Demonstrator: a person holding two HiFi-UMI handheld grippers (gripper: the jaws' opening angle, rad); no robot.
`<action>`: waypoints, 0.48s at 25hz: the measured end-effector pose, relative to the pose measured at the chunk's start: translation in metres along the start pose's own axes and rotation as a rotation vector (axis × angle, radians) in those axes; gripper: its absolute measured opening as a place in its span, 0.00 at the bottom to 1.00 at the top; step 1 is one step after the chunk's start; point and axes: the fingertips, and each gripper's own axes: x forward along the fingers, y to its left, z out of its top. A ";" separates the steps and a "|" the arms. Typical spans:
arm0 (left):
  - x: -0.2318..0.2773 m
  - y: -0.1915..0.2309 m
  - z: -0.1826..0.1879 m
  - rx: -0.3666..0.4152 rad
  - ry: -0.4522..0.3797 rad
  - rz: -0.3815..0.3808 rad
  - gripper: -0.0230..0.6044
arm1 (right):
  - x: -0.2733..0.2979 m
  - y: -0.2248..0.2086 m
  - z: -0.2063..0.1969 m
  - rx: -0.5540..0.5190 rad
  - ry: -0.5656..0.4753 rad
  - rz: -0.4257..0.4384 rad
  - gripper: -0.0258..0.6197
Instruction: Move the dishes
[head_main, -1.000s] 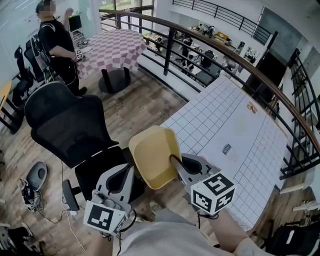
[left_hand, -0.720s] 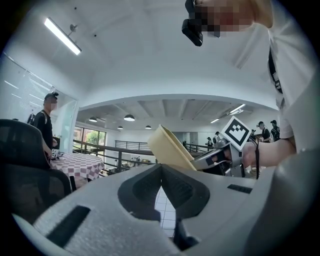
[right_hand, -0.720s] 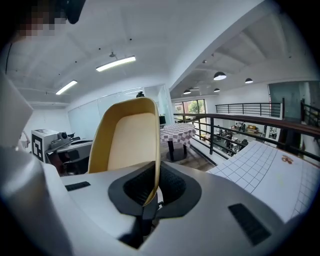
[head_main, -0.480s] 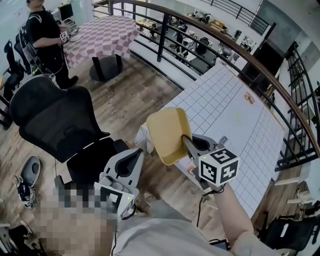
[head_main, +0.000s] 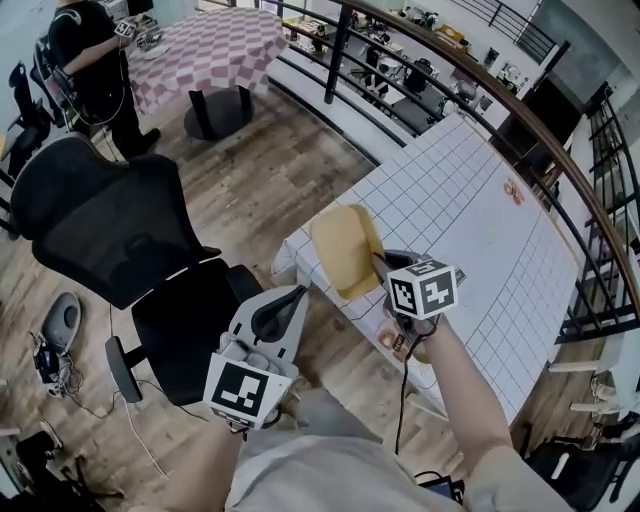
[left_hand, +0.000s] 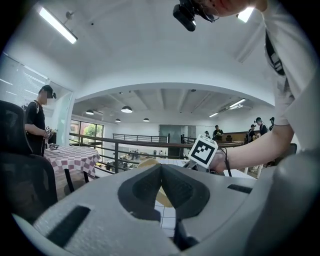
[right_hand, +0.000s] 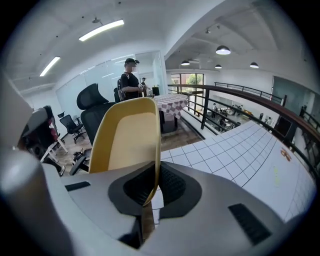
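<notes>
Right gripper (head_main: 383, 268) clamped on rim of yellow dish (head_main: 343, 248), which is held on edge over near corner of grid-cloth table (head_main: 480, 230); left gripper (head_main: 297, 294) pinched shut, empty, beside it; black chair (head_main: 100, 215) just left of that corner, railing (head_main: 470, 105) along table's far side, person (head_main: 85, 45) well apart.

Left gripper (head_main: 296, 295): grey shell, black pads (left_hand: 142, 187), black-and-white marker cube (head_main: 240, 388).
Right gripper (head_main: 380, 265): same grey, same cube.
Shirt (head_main: 330, 475): pale, short-sleeved.
</notes>
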 end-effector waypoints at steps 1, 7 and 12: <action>0.003 -0.002 -0.003 0.008 0.000 -0.006 0.06 | 0.007 -0.004 -0.007 0.002 0.020 0.004 0.08; 0.017 -0.013 -0.024 0.017 0.018 -0.048 0.06 | 0.057 -0.037 -0.048 0.002 0.148 -0.016 0.08; 0.015 -0.019 -0.046 -0.001 0.068 -0.074 0.06 | 0.091 -0.054 -0.083 0.015 0.257 -0.008 0.08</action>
